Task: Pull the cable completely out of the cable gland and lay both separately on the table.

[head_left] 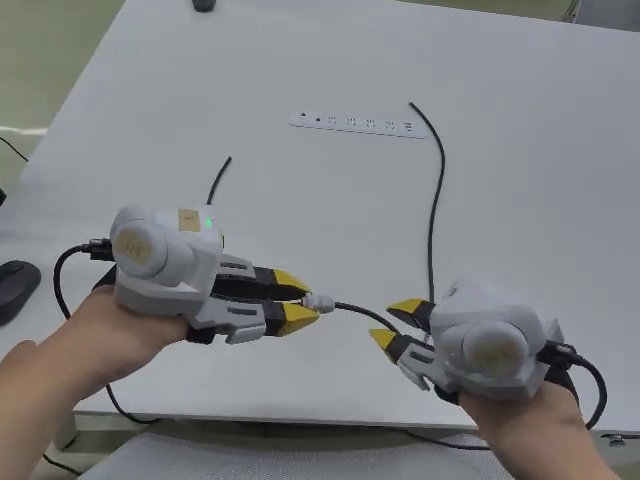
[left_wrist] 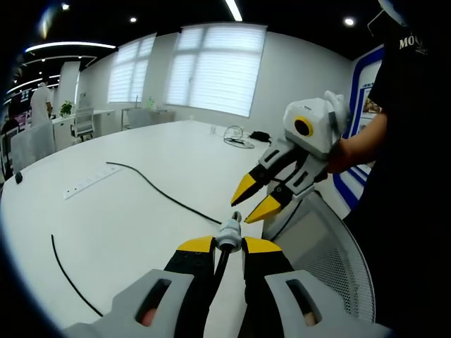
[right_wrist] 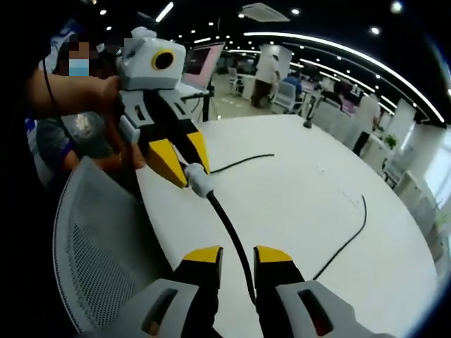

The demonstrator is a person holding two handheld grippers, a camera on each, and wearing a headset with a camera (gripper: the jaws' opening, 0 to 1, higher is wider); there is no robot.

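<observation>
A small white cable gland [head_left: 320,301] sits on the end of a black cable [head_left: 435,200]. My left gripper [head_left: 305,300] is shut on the gland, held just above the table's front edge. In the left gripper view the gland [left_wrist: 229,229] sticks out between the yellow tips of the left gripper [left_wrist: 229,246]. My right gripper [head_left: 397,324] stands open a short way to the right, with the cable passing between its jaws. The right gripper view shows the cable [right_wrist: 229,225] running from the gland [right_wrist: 197,179] down through the gap of the right gripper [right_wrist: 238,255].
The white table [head_left: 300,60] carries a white power strip [head_left: 352,123] at the back, a short loose black cable [head_left: 220,180] on the left and a dark mouse [head_left: 15,285] at the left edge. A grey mesh chair [right_wrist: 99,239] stands below the table's front edge.
</observation>
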